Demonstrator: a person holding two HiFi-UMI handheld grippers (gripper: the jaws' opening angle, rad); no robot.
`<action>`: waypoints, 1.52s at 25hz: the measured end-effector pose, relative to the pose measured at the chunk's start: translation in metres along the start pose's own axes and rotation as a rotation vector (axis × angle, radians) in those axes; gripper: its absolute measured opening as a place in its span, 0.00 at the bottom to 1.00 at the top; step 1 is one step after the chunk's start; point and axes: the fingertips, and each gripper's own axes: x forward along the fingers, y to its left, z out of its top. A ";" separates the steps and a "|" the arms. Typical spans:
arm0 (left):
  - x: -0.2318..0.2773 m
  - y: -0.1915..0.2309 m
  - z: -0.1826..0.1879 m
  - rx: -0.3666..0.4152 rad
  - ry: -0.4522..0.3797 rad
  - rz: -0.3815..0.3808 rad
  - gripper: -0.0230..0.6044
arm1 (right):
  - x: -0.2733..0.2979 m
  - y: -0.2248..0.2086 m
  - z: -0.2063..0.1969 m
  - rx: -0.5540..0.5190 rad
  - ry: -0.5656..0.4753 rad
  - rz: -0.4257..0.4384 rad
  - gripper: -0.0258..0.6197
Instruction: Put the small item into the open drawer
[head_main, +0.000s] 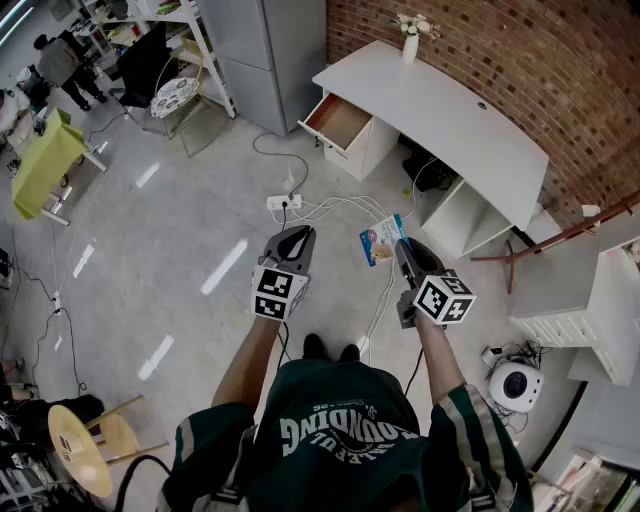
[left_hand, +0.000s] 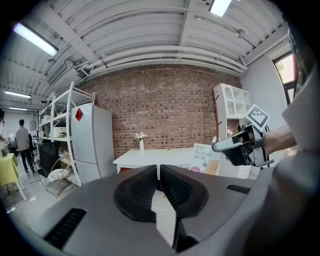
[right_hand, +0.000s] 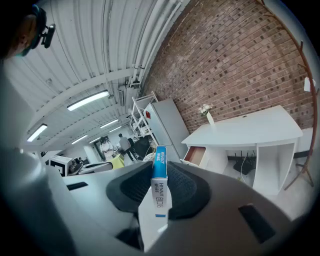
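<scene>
A small blue and white bandage box (head_main: 381, 240) is clamped edge-on in my right gripper (head_main: 403, 246); in the right gripper view the box (right_hand: 159, 185) stands upright between the two dark pads. My left gripper (head_main: 292, 240) hangs beside it with its jaws together and nothing between them (left_hand: 159, 181). The white desk (head_main: 455, 120) stands ahead by the brick wall, its wooden-lined drawer (head_main: 338, 121) pulled open at the left end. From the right gripper view the open drawer (right_hand: 194, 155) lies well ahead. The left gripper view shows the held box (left_hand: 205, 158) in the right gripper (left_hand: 220, 146).
A power strip (head_main: 283, 202) and loose white cables (head_main: 350, 208) lie on the floor between me and the desk. A grey cabinet (head_main: 262, 55) stands left of the drawer, a vase of flowers (head_main: 411, 38) on the desk. A wooden stool (head_main: 82, 446) is at my lower left.
</scene>
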 end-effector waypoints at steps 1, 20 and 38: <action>0.000 0.000 -0.001 -0.002 0.000 0.001 0.09 | 0.000 0.001 0.001 -0.002 -0.005 0.006 0.20; 0.009 0.006 -0.005 -0.015 0.010 -0.008 0.09 | 0.011 0.002 0.010 -0.002 -0.018 0.026 0.20; 0.007 0.049 -0.009 -0.022 -0.006 -0.028 0.09 | 0.045 0.027 0.005 -0.012 -0.015 0.019 0.20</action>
